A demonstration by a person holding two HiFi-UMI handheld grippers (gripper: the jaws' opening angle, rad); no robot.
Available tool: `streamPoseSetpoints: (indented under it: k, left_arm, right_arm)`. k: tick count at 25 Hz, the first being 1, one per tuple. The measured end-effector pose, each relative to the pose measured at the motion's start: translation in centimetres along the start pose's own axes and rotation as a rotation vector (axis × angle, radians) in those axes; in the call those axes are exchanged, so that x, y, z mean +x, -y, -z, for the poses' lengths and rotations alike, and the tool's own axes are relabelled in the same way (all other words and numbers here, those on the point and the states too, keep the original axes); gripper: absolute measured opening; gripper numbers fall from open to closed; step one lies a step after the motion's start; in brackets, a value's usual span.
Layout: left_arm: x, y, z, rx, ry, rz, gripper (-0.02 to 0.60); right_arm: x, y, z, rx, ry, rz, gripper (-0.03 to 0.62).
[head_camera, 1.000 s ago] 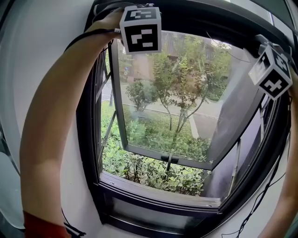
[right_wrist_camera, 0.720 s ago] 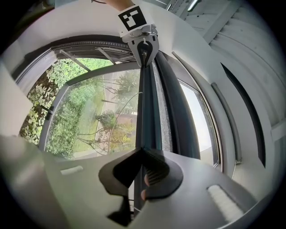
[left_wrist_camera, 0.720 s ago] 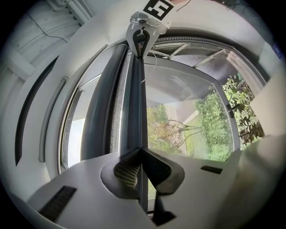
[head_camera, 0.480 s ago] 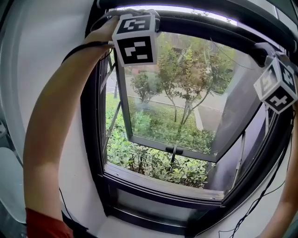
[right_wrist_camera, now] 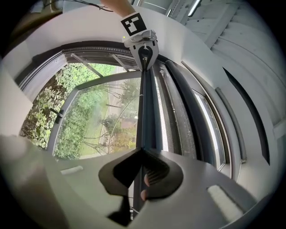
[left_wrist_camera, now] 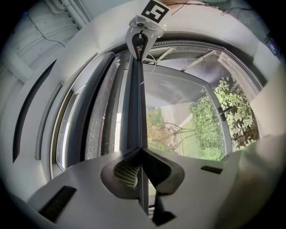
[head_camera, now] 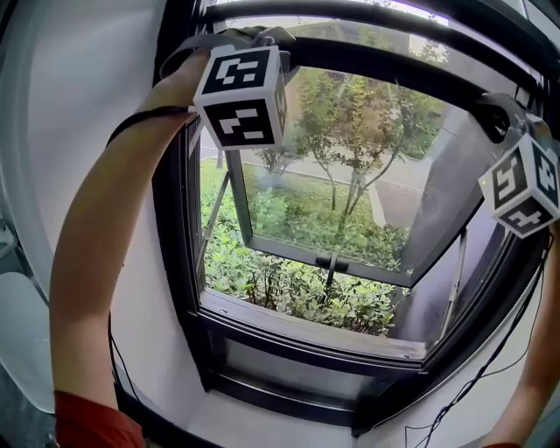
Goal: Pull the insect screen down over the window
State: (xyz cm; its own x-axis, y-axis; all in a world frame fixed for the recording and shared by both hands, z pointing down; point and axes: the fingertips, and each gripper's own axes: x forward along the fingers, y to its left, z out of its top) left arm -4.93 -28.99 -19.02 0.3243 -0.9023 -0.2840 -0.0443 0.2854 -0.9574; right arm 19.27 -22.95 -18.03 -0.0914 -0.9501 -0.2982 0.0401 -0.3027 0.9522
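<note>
The insect screen's dark pull bar [head_camera: 385, 63] runs across the top of the window, just below the upper frame [head_camera: 367, 16]. My left gripper [head_camera: 255, 39] is shut on the bar's left end, behind its marker cube. My right gripper [head_camera: 495, 112] is shut on the right end. In the left gripper view the bar [left_wrist_camera: 135, 98] leads from my closed left gripper [left_wrist_camera: 142, 154] to the right gripper [left_wrist_camera: 142, 39] at the far end. The right gripper view mirrors this: the bar [right_wrist_camera: 145, 107] leaves my right gripper [right_wrist_camera: 142, 154] and ends at the left gripper [right_wrist_camera: 144, 48].
The glass sash [head_camera: 325, 249] is tilted open outward, with its handle [head_camera: 332, 261] at the bottom edge. Below is the sill [head_camera: 306, 325]. Shrubs and trees lie outside. Black cables [head_camera: 477, 385] hang at the lower right. A white rounded object [head_camera: 19, 337] sits at the far left.
Both grippers and the bar have come down a little from the top frame. More of the upper frame now shows above the bar.
</note>
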Motion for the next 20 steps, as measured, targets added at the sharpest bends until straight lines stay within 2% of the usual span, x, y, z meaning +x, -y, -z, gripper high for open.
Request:
streamPoseSetpoints:
  k: [6, 20]
  left_arm:
    - [-0.8, 2.8, -0.2, -0.02, 0.03, 0.012, 0.021]
    - [-2.4, 6.9, -0.5, -0.038, 0.024, 0.033, 0.021]
  right_arm:
    - [-1.1, -2.2, -0.5, 0.002, 0.022, 0.002, 0.026]
    - [-2.8, -6.3, -0.7, 0.019, 0.036, -0.036, 0.027]
